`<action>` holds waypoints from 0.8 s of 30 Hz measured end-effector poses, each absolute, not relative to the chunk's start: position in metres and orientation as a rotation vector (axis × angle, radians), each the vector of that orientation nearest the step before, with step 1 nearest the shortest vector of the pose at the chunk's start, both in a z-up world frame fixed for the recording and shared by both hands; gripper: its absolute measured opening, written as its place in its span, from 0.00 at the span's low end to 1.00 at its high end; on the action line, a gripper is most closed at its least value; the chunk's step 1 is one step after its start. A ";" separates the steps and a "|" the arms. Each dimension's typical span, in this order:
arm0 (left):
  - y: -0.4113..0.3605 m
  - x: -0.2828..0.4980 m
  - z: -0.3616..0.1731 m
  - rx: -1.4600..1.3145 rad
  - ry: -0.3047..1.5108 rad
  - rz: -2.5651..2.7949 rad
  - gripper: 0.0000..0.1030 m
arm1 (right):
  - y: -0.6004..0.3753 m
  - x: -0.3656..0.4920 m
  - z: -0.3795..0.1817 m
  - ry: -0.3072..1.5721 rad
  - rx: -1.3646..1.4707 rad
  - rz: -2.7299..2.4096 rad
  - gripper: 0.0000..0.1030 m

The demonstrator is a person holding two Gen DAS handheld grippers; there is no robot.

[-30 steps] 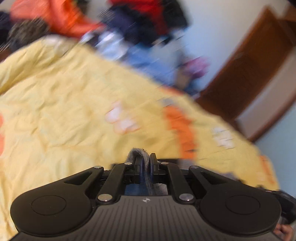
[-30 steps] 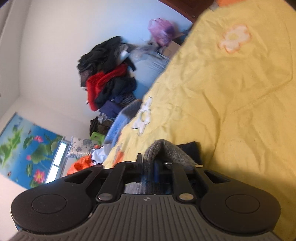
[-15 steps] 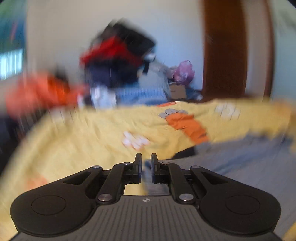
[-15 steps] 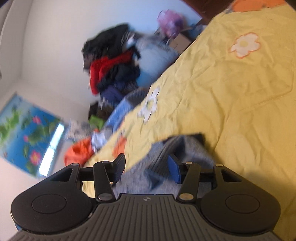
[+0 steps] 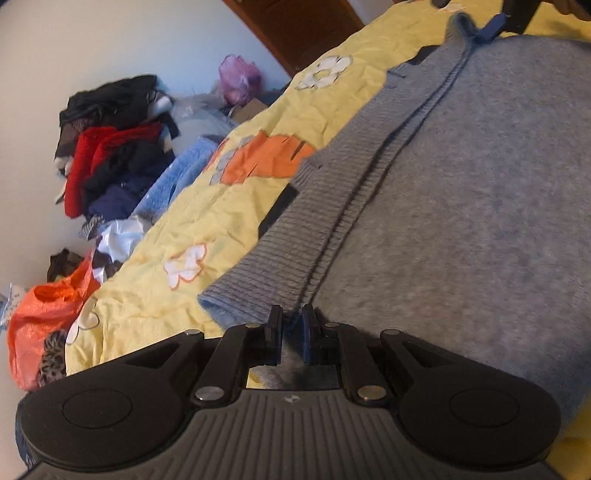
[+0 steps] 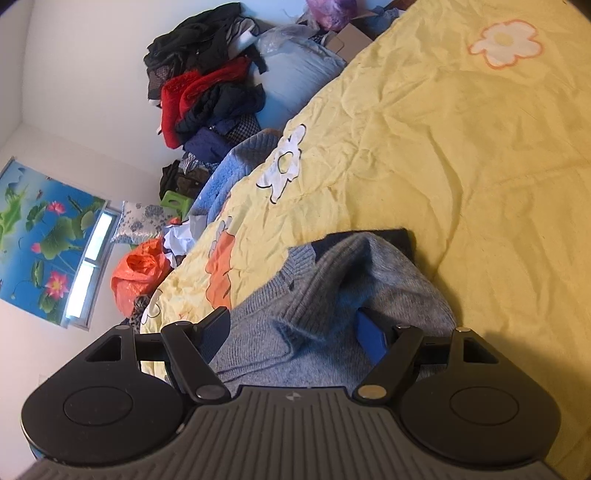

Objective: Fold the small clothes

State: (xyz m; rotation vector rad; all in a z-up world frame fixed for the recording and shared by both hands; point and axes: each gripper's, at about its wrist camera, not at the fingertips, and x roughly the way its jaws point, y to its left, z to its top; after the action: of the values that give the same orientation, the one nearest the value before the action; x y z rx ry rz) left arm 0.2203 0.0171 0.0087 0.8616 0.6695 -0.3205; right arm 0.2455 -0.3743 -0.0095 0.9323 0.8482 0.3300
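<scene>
A grey knit sweater with a ribbed hem lies spread on the yellow flowered bedsheet. My left gripper sits low at the hem's near corner. Its jaws are opening, a narrow gap shows between them, and the hem seam runs into that gap without being pinched. At the sweater's far corner a blue fingertip of my right gripper shows. In the right wrist view my right gripper is opening wide over a raised fold of the sweater. The fabric lies between the fingers, untouched.
A heap of dark and red clothes is piled against the white wall beyond the bed. A blue knit and an orange plastic bag lie at the bed's edge. A wooden door stands behind.
The right jaws, shut on a bunch of grey fabric, have spread wide and let it drop. The left gripper swung round with its pinched fabric, came down at the hem, and its jaws parted slightly.
</scene>
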 end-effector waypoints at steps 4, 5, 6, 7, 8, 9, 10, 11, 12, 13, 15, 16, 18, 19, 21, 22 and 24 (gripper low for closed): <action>0.021 0.227 0.011 0.863 0.615 -0.252 0.66 | -0.375 0.247 -0.010 0.846 0.937 0.346 0.76; 0.022 0.228 0.013 0.869 0.591 -0.237 0.76 | -0.374 0.247 -0.011 0.848 0.938 0.349 0.76; 0.024 0.227 0.014 0.866 0.576 -0.239 0.77 | -0.375 0.247 -0.011 0.847 0.940 0.354 0.76; 0.026 0.227 0.016 0.851 0.576 -0.253 0.77 | -0.375 0.247 -0.012 0.846 0.944 0.358 0.76; 0.028 0.227 0.017 0.842 0.583 -0.263 0.76 | -0.376 0.246 -0.012 0.847 0.947 0.360 0.76; 0.029 0.226 0.019 0.838 0.585 -0.287 0.76 | -0.377 0.246 -0.012 0.849 0.952 0.362 0.76; 0.030 0.223 0.020 0.842 0.571 -0.306 0.76 | -0.378 0.245 -0.011 0.850 0.958 0.366 0.76; 0.030 0.219 0.021 0.859 0.554 -0.320 0.76 | -0.379 0.244 -0.009 0.850 0.962 0.374 0.76; 0.027 0.217 0.020 0.891 0.542 -0.328 0.76 | -0.379 0.243 -0.008 0.850 0.965 0.383 0.76; 0.025 0.217 0.016 0.929 0.532 -0.322 0.76 | -0.380 0.243 -0.007 0.850 0.970 0.394 0.76; 0.018 0.224 0.004 1.016 0.519 -0.303 0.78 | -0.376 0.249 -0.008 0.860 0.969 0.411 0.76; 0.014 0.231 0.000 1.048 0.487 -0.277 0.78 | -0.373 0.254 -0.008 0.867 0.954 0.407 0.76; 0.009 0.257 0.006 1.030 0.402 -0.111 0.78 | -0.371 0.266 -0.007 0.823 0.988 0.420 0.75; 0.009 0.273 0.014 0.976 0.379 -0.002 0.78 | -0.374 0.269 -0.006 0.761 1.025 0.416 0.75; 0.022 0.297 0.040 0.773 0.403 0.163 0.77 | -0.384 0.265 -0.009 0.683 1.099 0.340 0.75; 0.031 0.301 0.052 0.666 0.430 0.188 0.77 | -0.386 0.261 -0.012 0.682 1.128 0.336 0.75; 0.047 0.292 0.065 0.532 0.448 0.180 0.77 | -0.384 0.249 -0.012 0.725 1.104 0.359 0.75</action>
State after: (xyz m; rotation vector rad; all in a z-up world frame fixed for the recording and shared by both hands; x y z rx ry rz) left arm 0.2919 0.0469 0.0645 0.5321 0.4479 0.1804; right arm 0.2491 -0.3836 -0.0122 1.1042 0.7249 0.3594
